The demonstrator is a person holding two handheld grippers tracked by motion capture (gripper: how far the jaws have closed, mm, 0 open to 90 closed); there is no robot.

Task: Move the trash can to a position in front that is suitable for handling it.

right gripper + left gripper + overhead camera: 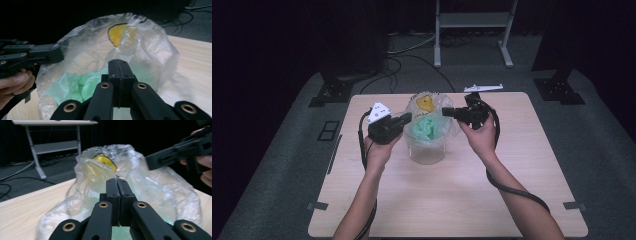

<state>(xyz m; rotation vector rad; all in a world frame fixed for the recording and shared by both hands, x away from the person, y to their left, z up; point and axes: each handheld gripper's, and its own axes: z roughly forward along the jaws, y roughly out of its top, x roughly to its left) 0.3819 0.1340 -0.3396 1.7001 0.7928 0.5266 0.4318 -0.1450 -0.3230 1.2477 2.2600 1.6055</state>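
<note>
Two tongs, one clear plastic bag, one clear tub, one wad of green material, one yellow patch on the bag, one pale wooden table [522, 200].

Left gripper [404, 119] held in the left hand [379, 150], jaws pressed together in the left gripper view, clamped on the near edge of the clear plastic bag [150, 187]. Right gripper [448, 112] held in the right hand [482, 137], jaws likewise together in the right gripper view, pinching the bag's film on its opposite edge. Bag mouth stretched between the two sets of jaws, directly between the tongs.

Clear round tub [428, 152] standing on the table just below and between both tongs, lined by the bag, whose loose film billows up over the rim. Inside the bag, down in the tub: the crumpled green material [75, 86], just ahead of the right gripper's jaws and below its tips. Whether paper or film, cannot tell.

Yellow patch [117, 32] with a dark outline, on the far wall of the bag, above and beyond both jaw tips; printed mark or object, cannot tell.

Beyond the tongs, past the table's far edge: one white bracket-like part [483, 88] on the grey floor, one white-legged frame [472, 30], dark cables [412, 60].
</note>
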